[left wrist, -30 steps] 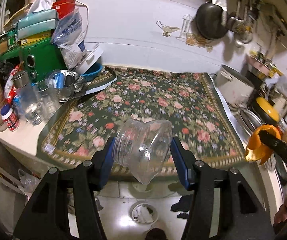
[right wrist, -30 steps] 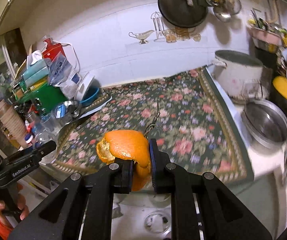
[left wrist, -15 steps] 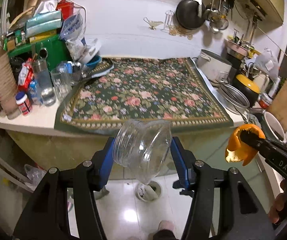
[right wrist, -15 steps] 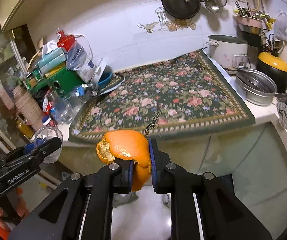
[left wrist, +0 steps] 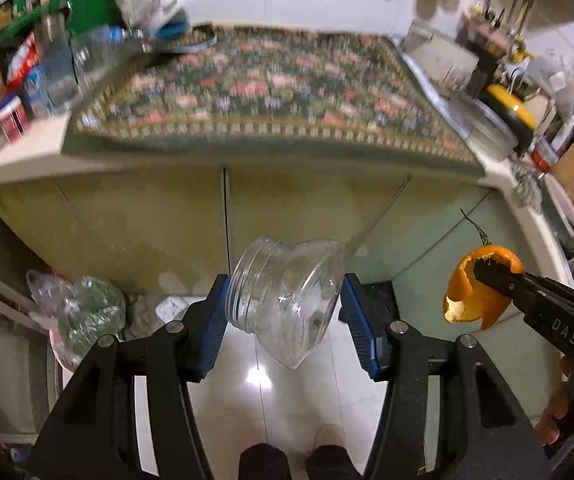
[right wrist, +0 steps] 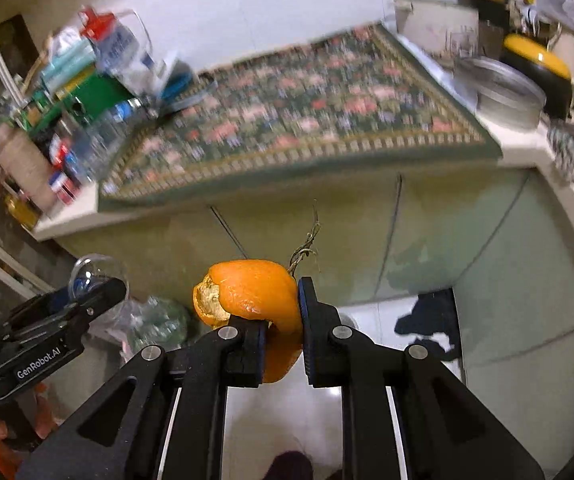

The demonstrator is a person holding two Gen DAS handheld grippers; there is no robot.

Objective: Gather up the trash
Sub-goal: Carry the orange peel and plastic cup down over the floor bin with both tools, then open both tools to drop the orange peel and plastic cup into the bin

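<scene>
left gripper (left wrist: 285, 312) grips clear plastic jar (left wrist: 285, 300) | right gripper (right wrist: 283, 332) grips orange peel (right wrist: 253, 296) | both now lowered off flowery bench (left wrist: 271, 92), heading toward trash

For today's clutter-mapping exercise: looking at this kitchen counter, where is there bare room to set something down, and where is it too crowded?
The floral mat is bare across its middle and front edge, between the jars and bottles at its left end and the pots on its right. Both those ends are crowded. The far left corner of the mat is partly covered by a blue bowl.
</scene>
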